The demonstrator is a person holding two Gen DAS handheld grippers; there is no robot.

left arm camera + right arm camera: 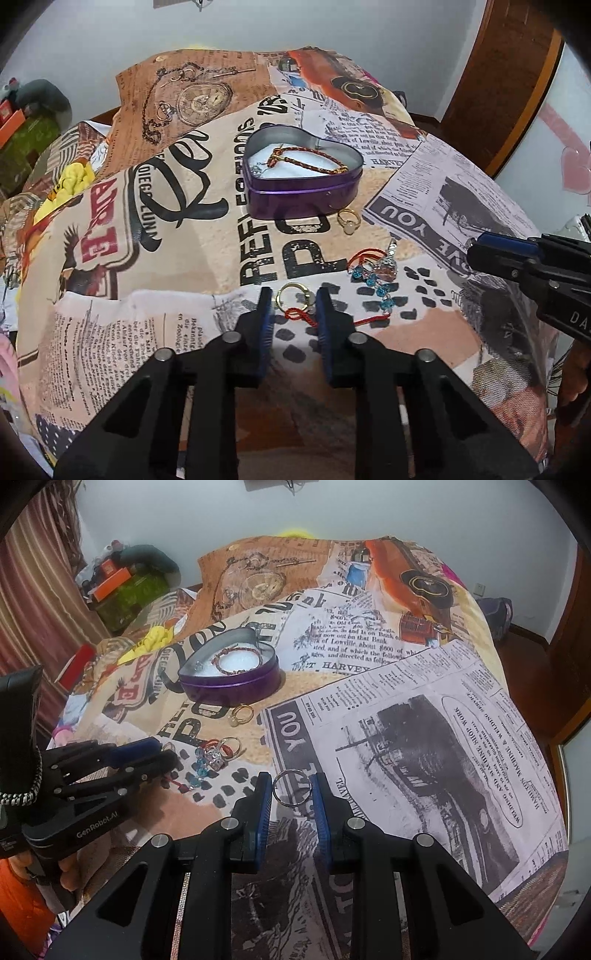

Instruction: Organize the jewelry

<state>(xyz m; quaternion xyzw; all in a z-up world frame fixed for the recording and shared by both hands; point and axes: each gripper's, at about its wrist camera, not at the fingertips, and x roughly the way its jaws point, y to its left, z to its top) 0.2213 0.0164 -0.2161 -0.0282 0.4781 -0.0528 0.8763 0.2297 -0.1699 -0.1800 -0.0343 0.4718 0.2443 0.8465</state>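
Heart-shaped purple metal tin (303, 184) holds braided bracelet (306, 162) on printed cloth (110, 258)

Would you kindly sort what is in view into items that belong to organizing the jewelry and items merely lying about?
Belongs to the job:
purple heart tin
braided bracelet inside it
gold ring
blue bead piece
red cord
silver ring

Lying about:
printed cloth
orange box
yellow cloth

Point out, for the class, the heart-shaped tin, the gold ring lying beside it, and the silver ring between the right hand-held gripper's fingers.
heart-shaped tin (295, 197): left wrist view, purple front wall.
gold ring (349, 218): left wrist view, on its band, near the pale stone.
silver ring (285, 801): right wrist view, lower band.
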